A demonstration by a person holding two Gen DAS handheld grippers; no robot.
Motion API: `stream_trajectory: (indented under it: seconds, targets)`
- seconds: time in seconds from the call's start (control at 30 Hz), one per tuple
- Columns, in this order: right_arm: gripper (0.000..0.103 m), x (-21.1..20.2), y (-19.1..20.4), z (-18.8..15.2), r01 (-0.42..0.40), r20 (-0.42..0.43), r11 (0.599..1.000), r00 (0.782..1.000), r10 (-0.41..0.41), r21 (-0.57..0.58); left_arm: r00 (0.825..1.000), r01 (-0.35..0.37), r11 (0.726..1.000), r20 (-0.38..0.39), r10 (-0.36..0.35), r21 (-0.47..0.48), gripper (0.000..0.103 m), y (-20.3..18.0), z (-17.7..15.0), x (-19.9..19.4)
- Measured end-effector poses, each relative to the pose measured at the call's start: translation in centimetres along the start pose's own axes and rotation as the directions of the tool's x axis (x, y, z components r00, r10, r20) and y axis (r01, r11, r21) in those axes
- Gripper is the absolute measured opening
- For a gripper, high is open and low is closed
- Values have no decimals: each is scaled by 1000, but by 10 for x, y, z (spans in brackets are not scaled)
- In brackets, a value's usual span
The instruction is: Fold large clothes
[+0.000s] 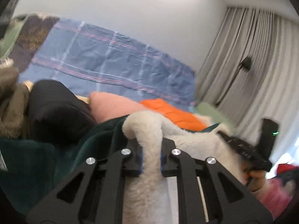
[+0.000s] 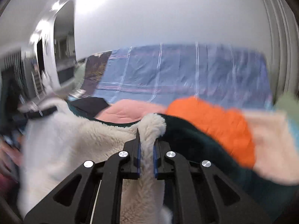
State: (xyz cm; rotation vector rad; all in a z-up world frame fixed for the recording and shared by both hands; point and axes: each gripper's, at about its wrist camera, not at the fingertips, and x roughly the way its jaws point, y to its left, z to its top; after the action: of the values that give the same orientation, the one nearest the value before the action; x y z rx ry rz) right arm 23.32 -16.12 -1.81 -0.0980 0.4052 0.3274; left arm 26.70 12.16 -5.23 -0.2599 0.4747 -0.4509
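Two grippers pinch the same cream fleece garment [image 1: 149,164] above a bed: your left gripper [image 1: 151,155] is clenched on a fold of its edge, and your right gripper [image 2: 146,156] clamps another fold. Between them the fleece, dark green on its other face, hangs slack over the blue plaid sheet [image 1: 115,59], with pink [image 1: 110,106] and orange [image 1: 173,112] clothes at twelve o'clock beyond it. Its long axis probably runs from one gripper to the other, though the blur hides its ends. To fold well, draw the held edge taut and level before laying it down, keeping both pinches firm.
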Motion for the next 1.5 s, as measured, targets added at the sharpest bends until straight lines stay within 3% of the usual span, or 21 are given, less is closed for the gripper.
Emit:
stream_trajectory:
  seconds: [0.07, 0.1, 0.2, 0.23, 0.27, 0.3, 0.33, 0.43, 0.5, 0.63, 0.7, 0.8, 0.9, 0.93, 1.03, 1.13, 1.23, 1.37, 1.5]
  targets:
    - [9, 37, 13, -23, 89, -37, 987, 995, -95, -136, 984, -154, 976, -66, 166, 151, 14, -5, -20, 38]
    - [11, 63, 20, -42, 123, -85, 972, 986, -143, -200, 975, -186, 965, -86, 204, 185, 17, -4, -32, 50]
    - [15, 75, 28, -58, 161, -102, 953, 976, -193, -257, 972, -204, 961, -76, 221, 190, 19, 4, -51, 53]
    - [28, 70, 28, -55, 176, -87, 948, 975, -205, -266, 973, -200, 963, -83, 217, 180, 26, 6, -48, 47]
    - [47, 64, 26, -51, 198, -76, 943, 971, -226, -269, 968, -212, 961, -94, 231, 176, 36, 9, -47, 43]
    - [54, 60, 24, -47, 223, -76, 936, 965, -252, -271, 959, -241, 956, -107, 261, 169, 54, 10, -46, 44]
    - [57, 54, 18, -43, 233, -92, 937, 960, -264, -262, 959, -231, 962, -131, 250, 144, 56, 12, -43, 42]
    - [57, 20, -4, -30, 204, -113, 973, 970, -216, -108, 965, -202, 975, -151, 213, 89, 55, 15, -39, 20]
    - [57, -8, -17, -26, 181, -115, 983, 976, -184, -38, 971, -178, 978, -142, 192, 107, 57, 8, -40, -10]
    - [57, -64, -24, -46, 170, -171, 985, 970, -174, -37, 969, -156, 980, -173, 176, 122, 69, -2, -61, -53]
    - [57, -91, -43, -67, 207, -216, 978, 956, -196, 27, 959, -169, 982, -214, 184, 86, 69, 8, -74, -73]
    - [57, -139, -91, -111, 304, -308, 925, 924, -228, 227, 928, -238, 971, -295, 229, 5, 70, 36, -115, -125]
    - [57, -192, -118, -158, 311, -363, 866, 917, -164, 393, 902, -268, 961, -366, 229, -60, 72, 58, -146, -166]
    - [57, -210, -117, -173, 296, -372, 860, 918, -136, 415, 894, -264, 961, -396, 211, -84, 72, 63, -159, -181]
    - [57, -240, -96, -195, 203, -361, 879, 932, -38, 432, 894, -181, 975, -435, 108, -129, 72, 60, -180, -204]
    - [57, -247, -79, -206, 152, -363, 880, 931, 24, 449, 885, -117, 991, -461, 72, -70, 72, 41, -190, -207]
    - [57, -254, -69, -224, 160, -404, 862, 913, 56, 482, 851, -150, 988, -506, 138, 15, 73, 28, -203, -204]
    - [57, -280, -52, -240, 64, -340, 829, 927, 156, 556, 870, -129, 989, -487, 79, -70, 73, 30, -210, -227]
    - [57, -284, -39, -247, -58, -277, 777, 916, 291, 626, 878, -81, 989, -479, 11, -124, 73, 25, -220, -238]
